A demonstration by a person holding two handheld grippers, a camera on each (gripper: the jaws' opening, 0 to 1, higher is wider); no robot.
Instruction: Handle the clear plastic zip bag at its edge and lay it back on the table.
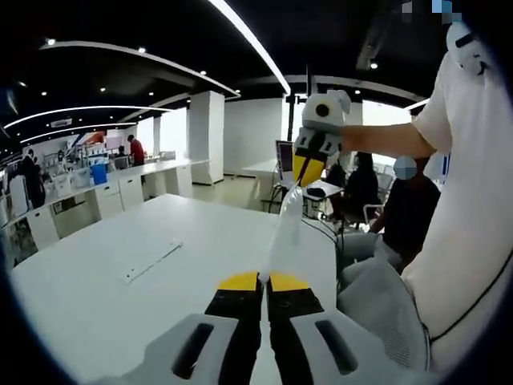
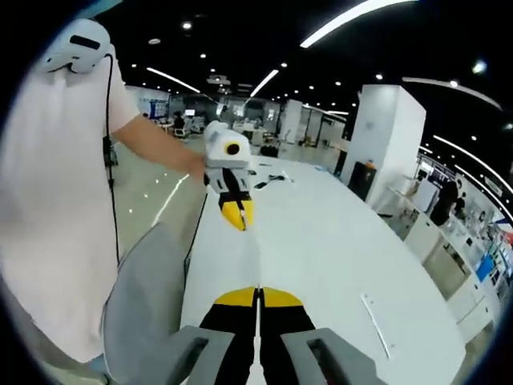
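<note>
The clear plastic zip bag [image 1: 285, 227] hangs stretched in the air above the white table [image 1: 104, 305], between my two grippers. My left gripper [image 1: 264, 278] is shut on its near edge. The right gripper [image 1: 303, 181], held by a person's hand, pinches the far edge, its yellow tips closed. In the right gripper view the bag [image 2: 250, 257] appears edge-on as a thin pale line. It runs from my right gripper [image 2: 258, 289], shut on it, to the left gripper [image 2: 239, 222] farther along the table [image 2: 337, 241].
A white flat strip [image 1: 152, 261] [image 2: 375, 325] lies on the table. A grey chair back [image 1: 377, 305] [image 2: 144, 305] stands at the table's side beside the person in a white shirt [image 2: 56, 200]. Desks, a column [image 1: 207, 136] and other people are far behind.
</note>
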